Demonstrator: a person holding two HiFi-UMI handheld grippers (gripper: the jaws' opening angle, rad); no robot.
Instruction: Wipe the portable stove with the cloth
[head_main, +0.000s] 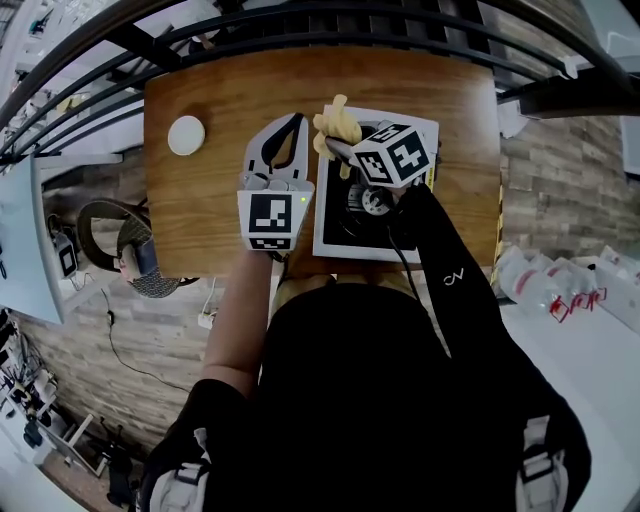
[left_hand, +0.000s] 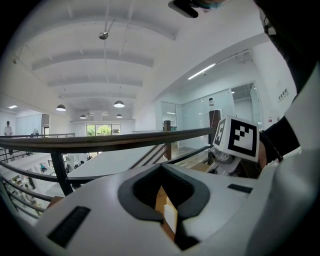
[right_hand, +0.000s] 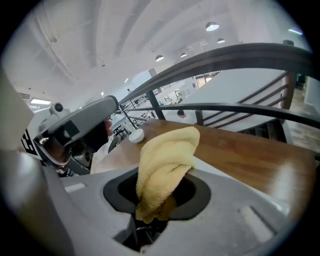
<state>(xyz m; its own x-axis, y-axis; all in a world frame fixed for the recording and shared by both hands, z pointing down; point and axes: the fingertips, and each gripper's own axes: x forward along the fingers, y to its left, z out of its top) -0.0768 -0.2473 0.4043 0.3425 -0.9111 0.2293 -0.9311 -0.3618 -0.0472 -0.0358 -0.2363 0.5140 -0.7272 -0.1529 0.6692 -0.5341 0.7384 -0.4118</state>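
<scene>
Just beyond the person's chest, on the near edge of the wooden tabletop (head_main: 200, 205), sits the white portable stove (head_main: 324, 225). Beside its left edge, the left hand-held gripper (head_main: 297, 121) has its jaws closed on nothing. Over the stove's far left corner, the right hand-held gripper (head_main: 336, 146) pinches the yellow cloth (head_main: 338, 124). Farther left lies a white disc (head_main: 186, 135), before a dark railing (head_main: 300, 20).

Surface: wooden table (head_main: 200, 210), brown, grain showing, filling the upper middle of the head view.
Item, upper left: white round disc (head_main: 186, 135), lying flat, alone, well apart from the other item.
Item, centre right: portable stove (head_main: 340, 235), white-rimmed, dark inside, near the table's lower edge.
</scene>
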